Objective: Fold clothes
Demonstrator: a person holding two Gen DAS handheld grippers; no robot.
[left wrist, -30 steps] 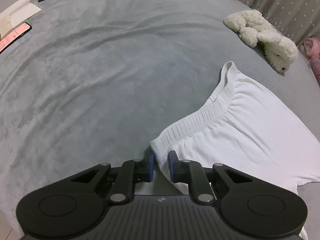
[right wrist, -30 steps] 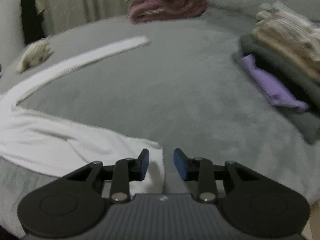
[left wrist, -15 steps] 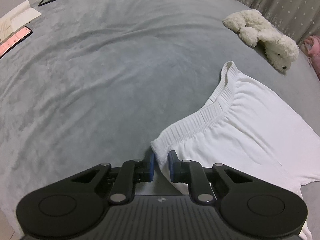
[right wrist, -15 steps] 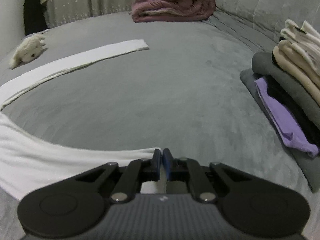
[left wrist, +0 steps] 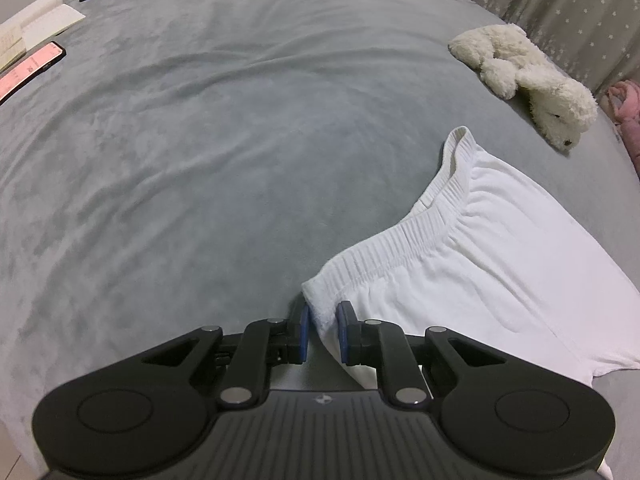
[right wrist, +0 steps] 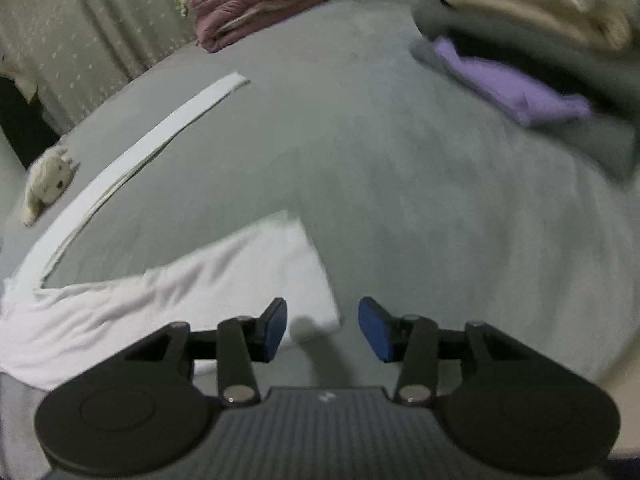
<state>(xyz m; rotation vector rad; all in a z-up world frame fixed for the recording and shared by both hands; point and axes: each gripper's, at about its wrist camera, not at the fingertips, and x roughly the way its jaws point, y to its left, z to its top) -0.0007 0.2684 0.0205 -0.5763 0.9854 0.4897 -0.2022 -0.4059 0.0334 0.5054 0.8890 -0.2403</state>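
Observation:
White trousers (left wrist: 500, 280) lie flat on the grey bed (left wrist: 240, 140). My left gripper (left wrist: 324, 330) is shut on the near corner of their ribbed waistband (left wrist: 400, 240). In the right wrist view one trouser leg (right wrist: 248, 272) ends just ahead of my right gripper (right wrist: 323, 328), whose jaws are opening. Its blue pads stand apart, and the leg's corner lies on the bed below the gap without touching them. The other leg (right wrist: 160, 136) stretches away to the far left. This view is motion-blurred.
A white plush toy (left wrist: 528, 76) lies beyond the waistband. A stack of folded clothes (right wrist: 540, 60) sits at the far right, and a maroon blanket (right wrist: 256, 4) at the back. A book (left wrist: 32, 28) and a phone (left wrist: 28, 68) lie at the bed's far left.
The right gripper closed on the end of the leg half a second ago, then opened and let it go. Its view has rolled and shifted. The left gripper kept still.

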